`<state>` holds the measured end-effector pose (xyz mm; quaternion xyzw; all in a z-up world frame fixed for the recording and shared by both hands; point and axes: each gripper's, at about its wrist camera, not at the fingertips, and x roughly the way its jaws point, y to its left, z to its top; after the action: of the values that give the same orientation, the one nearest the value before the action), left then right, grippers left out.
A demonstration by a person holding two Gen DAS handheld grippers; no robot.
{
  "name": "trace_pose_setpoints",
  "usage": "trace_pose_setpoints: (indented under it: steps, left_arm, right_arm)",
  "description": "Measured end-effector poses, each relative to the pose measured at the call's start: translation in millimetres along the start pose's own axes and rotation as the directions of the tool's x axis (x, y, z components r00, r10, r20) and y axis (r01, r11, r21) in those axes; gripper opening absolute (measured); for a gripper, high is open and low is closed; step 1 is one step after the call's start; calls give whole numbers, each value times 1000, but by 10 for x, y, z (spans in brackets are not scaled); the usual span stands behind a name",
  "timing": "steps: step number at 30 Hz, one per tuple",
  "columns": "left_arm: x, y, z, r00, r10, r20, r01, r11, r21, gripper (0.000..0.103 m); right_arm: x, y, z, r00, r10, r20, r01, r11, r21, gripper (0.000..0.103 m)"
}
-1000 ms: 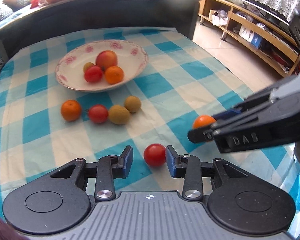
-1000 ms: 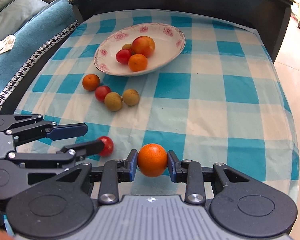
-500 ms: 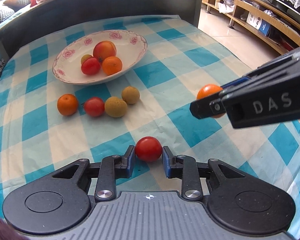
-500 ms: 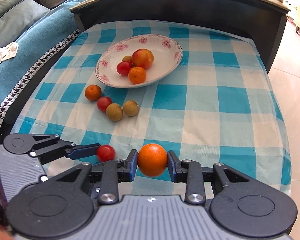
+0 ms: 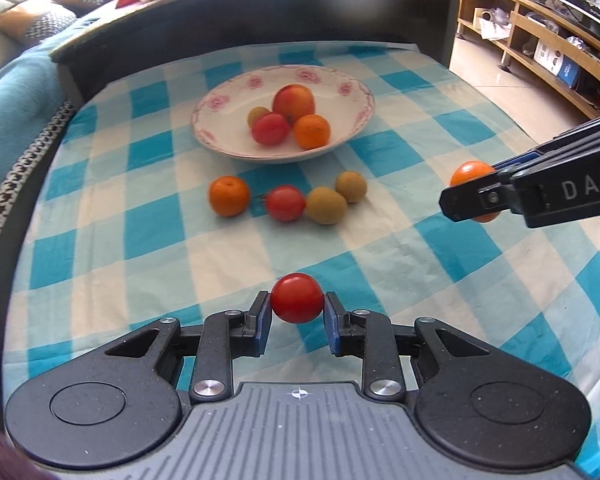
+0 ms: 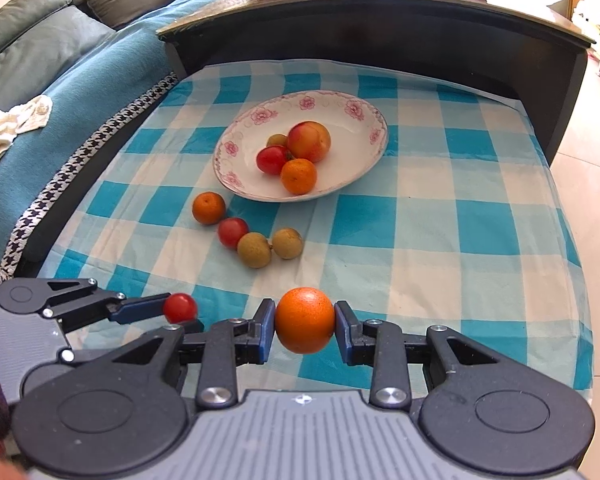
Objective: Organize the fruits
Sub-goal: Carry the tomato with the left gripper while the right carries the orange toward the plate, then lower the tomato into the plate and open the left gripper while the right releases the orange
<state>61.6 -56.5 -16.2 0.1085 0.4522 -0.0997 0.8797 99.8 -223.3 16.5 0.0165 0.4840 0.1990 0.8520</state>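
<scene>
My left gripper [image 5: 297,312] is shut on a small red tomato [image 5: 297,298], held just above the checked tablecloth [image 5: 400,264]. My right gripper [image 6: 305,322] is shut on an orange [image 6: 305,319]; from the left wrist view that orange [image 5: 470,172] shows at the right, half behind the right gripper's finger. A white floral bowl [image 5: 228,146] further back holds a peach, a tomato, an orange and a small brown fruit. In front of the bowl lie a loose orange [image 5: 228,196], a tomato [image 5: 285,203] and two brown fruits [image 5: 326,211].
A dark raised table edge [image 6: 380,32] runs behind the cloth, with more fruit on top of it. A teal sofa [image 6: 80,80] with a white cloth lies to the left. Tiled floor [image 6: 592,160] drops off to the right, and wooden shelves [image 5: 540,40] stand beyond.
The left gripper closed on the red tomato and lifted it off the cloth, tilting so the bowl sits more central. The right gripper kept hold of its orange and rose slightly.
</scene>
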Motion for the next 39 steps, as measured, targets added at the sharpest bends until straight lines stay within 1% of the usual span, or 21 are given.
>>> trace_pose_setpoints:
  steps: [3,10,14,22,25,28,32,39]
  left_arm:
    - [-86,1,1,1000,17,7,-17,1000,9,35]
    - [-167,-53,129,999,-12,41,11,1000,24,35]
    - [-88,-61,170,999,-33,39,33,999,10,35]
    - [151,-104,197,995,-99,22,99,995,1,35]
    - [249,-86,209,993,-115,12,115,993,-8,35]
    - [253,-47,217,994,-107,18,107,994,-14,35]
    - [196,48,254,996,-83,32,84,996,-28,35]
    - [98,147,428,996,-54,70,57,998,-41,35]
  right_arm:
    - [-37,40,-1,1000,7,9,-7,1000,-11,34]
    - [-145,134,70,999,27,44,-25,999,-31,34]
    - [-131,98,97,999,24,45,-24,1000,-15,34]
    - [-38,13,160,999,17,35,-17,1000,13,34]
    - [25,-19,147,1000,13,22,-13,1000,19,34]
    - [86,-63,140,1000,4,8,-5,999,35,34]
    - [117,-69,171,1000,8,14,-8,999,39,34]
    - [71,-76,213,999,11,31,-12,999,34,34]
